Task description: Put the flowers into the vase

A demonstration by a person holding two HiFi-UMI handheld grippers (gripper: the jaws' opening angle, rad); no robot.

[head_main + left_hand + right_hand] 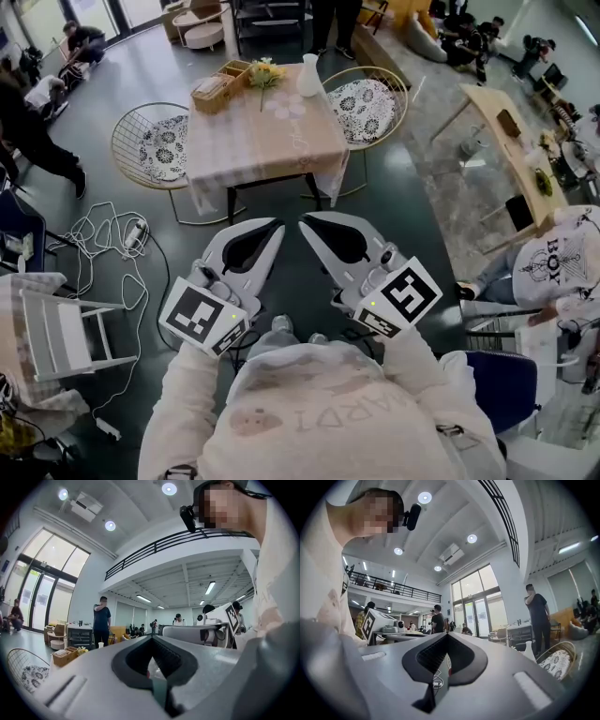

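Note:
Yellow flowers [265, 73] lie at the far edge of a cloth-covered table [262, 141], well ahead of me. A white vase [309, 75] stands upright just right of them; it also shows in the right gripper view as the vase [528, 651]. My left gripper [277, 225] and right gripper [305, 223] are held close to my chest, side by side, far short of the table. Both are shut with nothing between their jaws. The left gripper view shows my left gripper [151, 637] closed, and the right gripper view shows my right gripper [446, 634] closed.
A wicker basket [220, 86] sits left of the flowers. Wire chairs [150, 141] [370, 98] flank the table. Cables [112, 239] trail on the floor at left, near a white folding chair [56, 328]. A seated person [553, 272] is at right. Another person [101, 620] stands beyond the table.

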